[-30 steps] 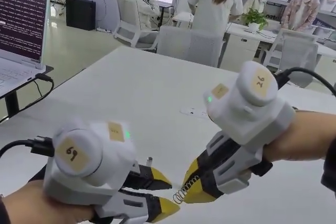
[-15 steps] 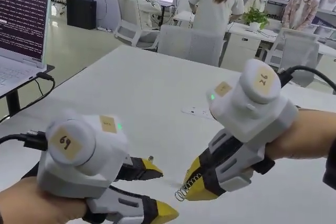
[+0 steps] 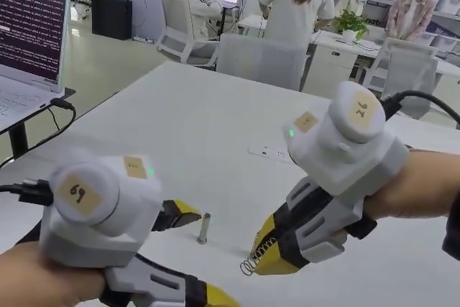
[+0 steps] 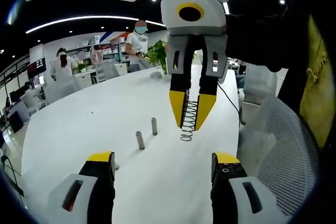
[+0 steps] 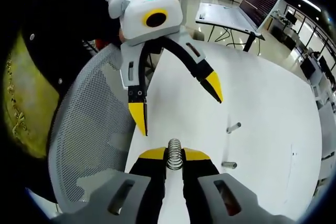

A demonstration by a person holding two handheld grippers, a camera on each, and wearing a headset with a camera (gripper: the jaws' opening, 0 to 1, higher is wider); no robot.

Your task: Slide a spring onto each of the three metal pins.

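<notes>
My right gripper (image 3: 267, 253) is shut on a small coil spring (image 3: 251, 260), whose end pokes out just above the white table (image 3: 187, 127). The spring (image 5: 174, 162) stands between the right gripper's (image 5: 174, 153) jaws. A bare metal pin (image 3: 204, 228) stands upright on the table, left of that spring. My left gripper (image 3: 205, 253) is open, its far jaw just left of the pin. In the left gripper view, the left gripper (image 4: 163, 157) faces the right gripper (image 4: 191, 119) and its spring (image 4: 187, 129). Two pins wearing springs (image 4: 140, 140) (image 4: 154, 126) stand left of it.
A laptop (image 3: 29, 26) sits on a stand at the far left. Chairs (image 3: 259, 59), desks and several people fill the room behind the table. A mesh chair (image 5: 89, 129) stands by the table's near edge. Small flat pieces (image 3: 266, 153) lie mid-table.
My left gripper has drawn back to the left and down, uncovering the bare pin, which stays standing. The right gripper and its spring have hardly moved.
</notes>
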